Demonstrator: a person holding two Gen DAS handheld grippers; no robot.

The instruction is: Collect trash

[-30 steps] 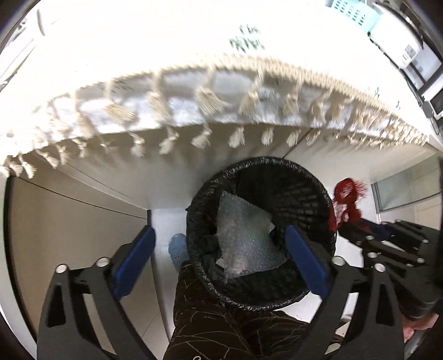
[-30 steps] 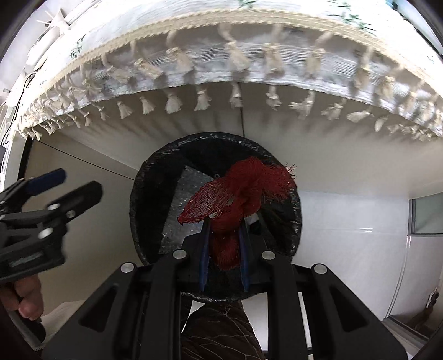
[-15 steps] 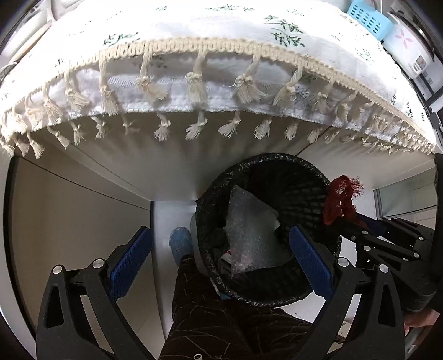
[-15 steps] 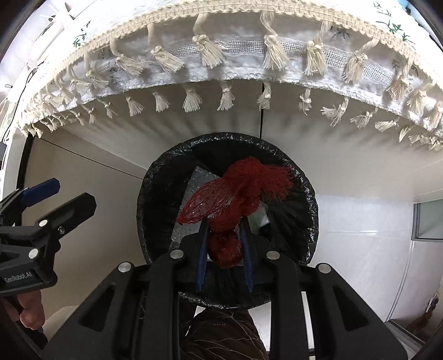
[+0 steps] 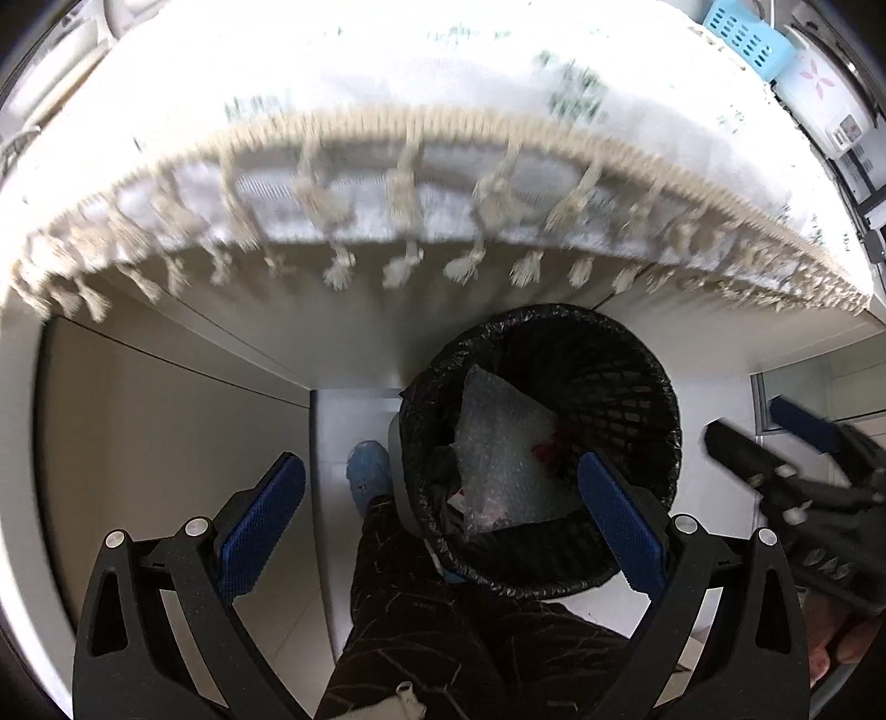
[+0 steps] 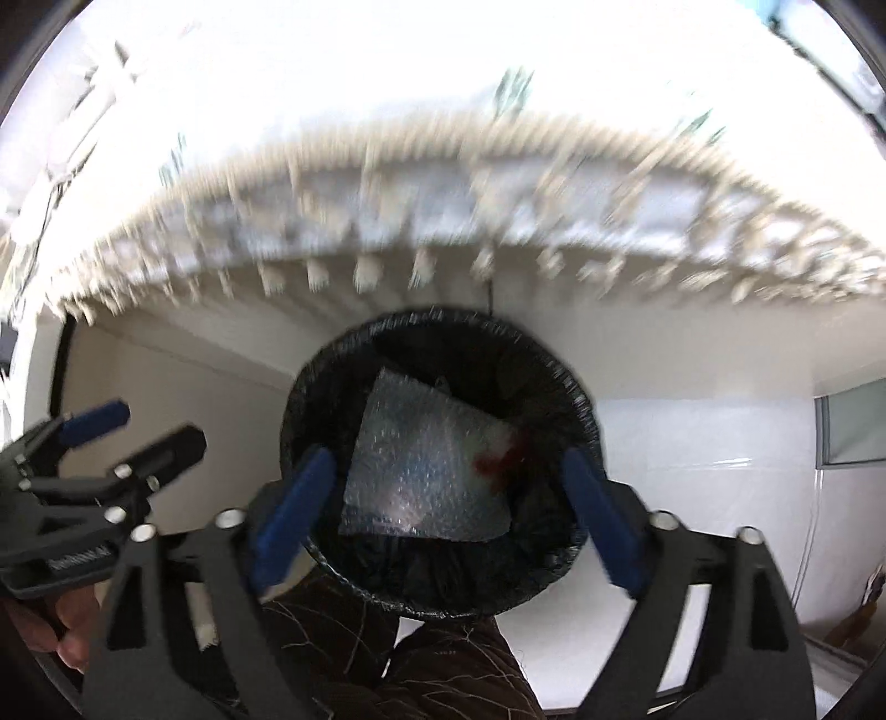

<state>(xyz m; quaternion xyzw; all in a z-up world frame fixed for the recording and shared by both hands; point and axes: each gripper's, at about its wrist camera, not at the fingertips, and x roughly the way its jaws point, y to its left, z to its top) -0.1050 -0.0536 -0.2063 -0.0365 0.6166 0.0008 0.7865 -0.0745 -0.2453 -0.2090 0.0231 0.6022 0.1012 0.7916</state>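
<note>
The right hand-held gripper hangs over a black bin and points down into it. Its blue pads have just been opening and now stand far apart, with nothing between them. The red net it let go of is down inside the bin. It lies beside a sheet of bubble wrap, at the sheet's right edge, and shows only as a small red blur. The bin has a black bag lining it.

The left hand-held gripper is also above the bin, spread wide and holding nothing. One blue pad is left of the bin over the floor, and the other is over the bin's right side. A leg in dark patterned trousers and a blue shoe stand just beside the bin. A white cloth with a fringe of tassels hangs over the edge of the worktop above the bin. A blue basket sits on the worktop far off.
</note>
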